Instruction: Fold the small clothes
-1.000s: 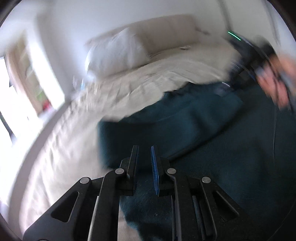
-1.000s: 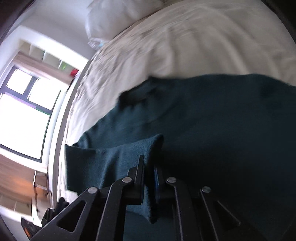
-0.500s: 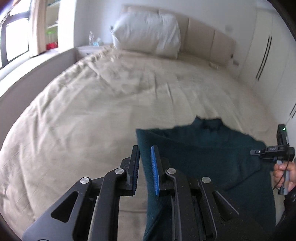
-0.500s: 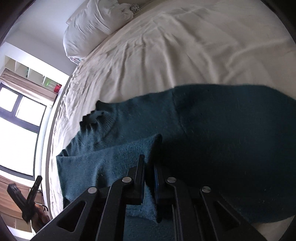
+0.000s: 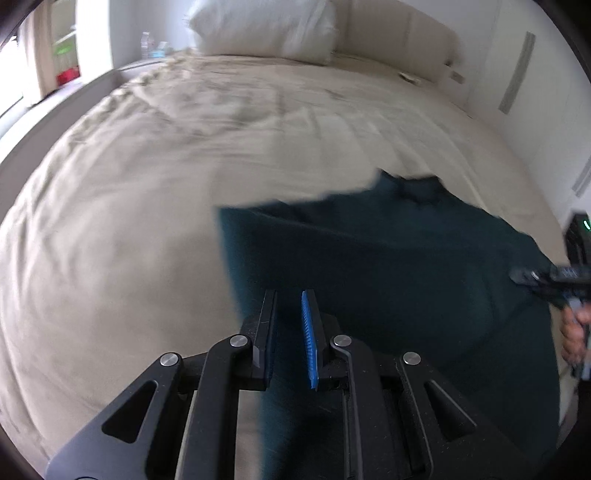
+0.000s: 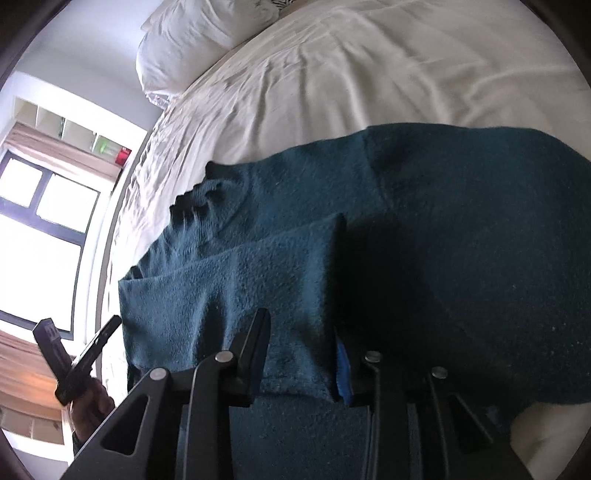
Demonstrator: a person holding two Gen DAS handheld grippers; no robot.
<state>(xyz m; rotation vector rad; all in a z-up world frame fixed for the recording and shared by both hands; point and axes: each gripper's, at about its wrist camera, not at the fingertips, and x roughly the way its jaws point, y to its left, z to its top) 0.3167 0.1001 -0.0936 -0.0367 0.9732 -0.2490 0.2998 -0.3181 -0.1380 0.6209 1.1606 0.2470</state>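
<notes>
Jaws of your right gripper have just been opening and stand apart, the folded sleeve of the teal sweater loose between them; your left gripper shows a narrow gap, gripping nothing. Sweater lies on the bed's near right.

Cream bed fills room; white pillow against padded headboard. Bright window on one side.

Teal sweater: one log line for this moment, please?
sweater on bed; right gripper jaws just opening, sleeve fold between; left gripper empty
</notes>
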